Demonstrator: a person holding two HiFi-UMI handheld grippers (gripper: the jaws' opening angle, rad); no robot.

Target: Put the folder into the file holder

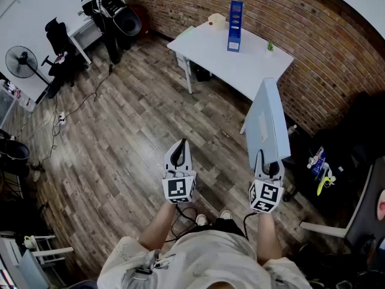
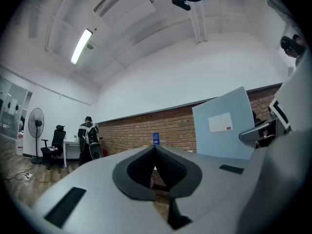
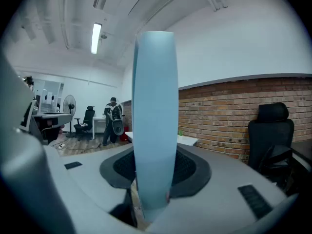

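A pale blue folder (image 1: 266, 124) stands upright in my right gripper (image 1: 266, 161), whose jaws are shut on its lower edge; in the right gripper view the folder (image 3: 155, 116) fills the middle, edge-on. The left gripper view shows the folder (image 2: 225, 125) to the right with a white label. A blue file holder (image 1: 235, 17) stands on the white table (image 1: 240, 59) far ahead, small in the left gripper view as the file holder (image 2: 155, 138). My left gripper (image 1: 179, 152) is held level beside the right one, jaws shut with nothing between them.
A brick wall (image 1: 289, 23) runs behind the table. A person (image 1: 103, 5) stands at a desk at the back left, near an office chair (image 1: 60, 47) and a fan (image 1: 21, 62). A dark chair (image 1: 361, 137) and clutter sit at the right. Wooden floor (image 1: 114, 131) lies between.
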